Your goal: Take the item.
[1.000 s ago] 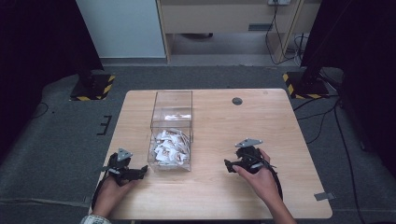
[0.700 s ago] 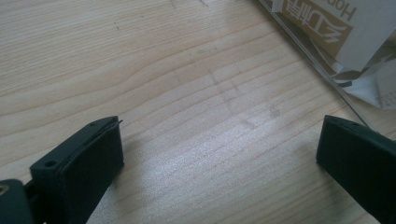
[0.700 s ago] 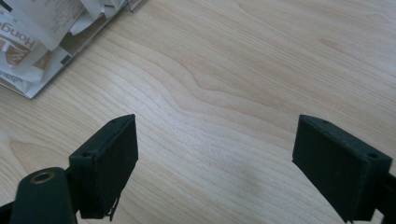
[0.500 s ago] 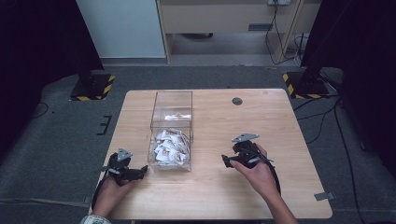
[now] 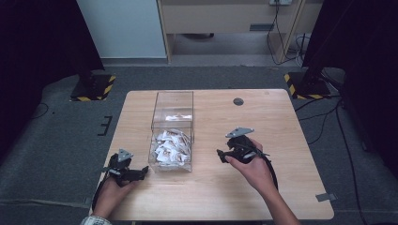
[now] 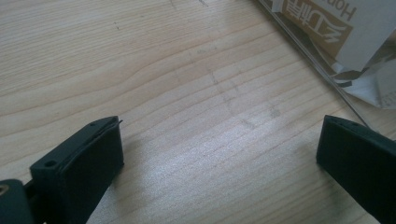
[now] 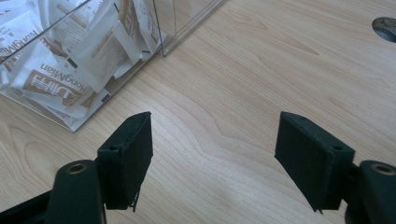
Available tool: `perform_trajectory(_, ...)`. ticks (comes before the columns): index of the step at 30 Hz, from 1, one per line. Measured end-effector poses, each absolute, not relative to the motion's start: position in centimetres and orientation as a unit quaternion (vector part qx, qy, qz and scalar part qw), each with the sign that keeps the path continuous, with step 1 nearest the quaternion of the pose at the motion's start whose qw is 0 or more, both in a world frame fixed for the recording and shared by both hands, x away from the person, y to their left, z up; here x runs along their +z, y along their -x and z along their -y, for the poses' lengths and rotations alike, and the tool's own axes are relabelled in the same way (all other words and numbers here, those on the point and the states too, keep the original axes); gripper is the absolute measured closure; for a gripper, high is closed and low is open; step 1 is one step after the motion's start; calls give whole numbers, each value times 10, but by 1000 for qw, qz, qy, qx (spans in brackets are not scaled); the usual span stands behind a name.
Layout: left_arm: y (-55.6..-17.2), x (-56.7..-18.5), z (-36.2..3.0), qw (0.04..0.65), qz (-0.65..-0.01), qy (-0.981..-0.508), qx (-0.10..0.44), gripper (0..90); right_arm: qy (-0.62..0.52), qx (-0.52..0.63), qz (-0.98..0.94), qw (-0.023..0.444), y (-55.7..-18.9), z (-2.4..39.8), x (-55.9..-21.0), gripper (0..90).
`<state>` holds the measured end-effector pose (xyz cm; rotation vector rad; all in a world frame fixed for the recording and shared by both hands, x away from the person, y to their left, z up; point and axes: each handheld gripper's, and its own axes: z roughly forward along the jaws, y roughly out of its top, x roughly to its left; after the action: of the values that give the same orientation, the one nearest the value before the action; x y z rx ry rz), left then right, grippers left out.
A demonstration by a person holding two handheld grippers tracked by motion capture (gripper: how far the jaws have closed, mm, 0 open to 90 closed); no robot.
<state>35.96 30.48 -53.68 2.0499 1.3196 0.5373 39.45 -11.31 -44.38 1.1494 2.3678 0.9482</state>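
Right claw [image 5: 221,154] lifted, jaws just closing, still parted and empty right of box [image 5: 172,136]; left claw [image 5: 141,172] wide, empty. We see packets [image 5: 170,147] untouched.

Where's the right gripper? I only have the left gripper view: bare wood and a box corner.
Observer: The right gripper is to the right of the clear box, pointing at it. Its jaws have just been closing, with nothing between them.
Operator: What's in the box?
Observer: White sachets, piled at its near end.
Operator: Anything else out there?
Observer: A small dark round disc, farther away than the right gripper.
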Motion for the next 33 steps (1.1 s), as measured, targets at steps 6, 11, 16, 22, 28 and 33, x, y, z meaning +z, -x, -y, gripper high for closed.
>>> perform_trajectory(6, -360, -537, -305, 317, -501, -779, 204, 0, -401, 339, -834, 172, -397, 109, -434, 327)
perform_trajectory(11, -360, -537, -305, 317, -501, -779, 204, 0, -395, 340, -836, 172, -399, 105, -425, 351)
perform_trajectory(16, -360, -537, -305, 317, -501, -779, 204, 0, -391, 346, -835, 173, -401, 101, -418, 371)
perform_trajectory(22, -360, -537, -305, 317, -501, -779, 204, 0, -385, 346, -839, 170, -404, 94, -410, 374)
perform_trajectory(28, -360, -537, -305, 317, -501, -779, 204, 0, -381, 350, -839, 168, -405, 89, -405, 382)
perform_trajectory(33, -360, -537, -305, 317, -501, -779, 204, 0, -374, 357, -839, 168, -406, 83, -399, 389)
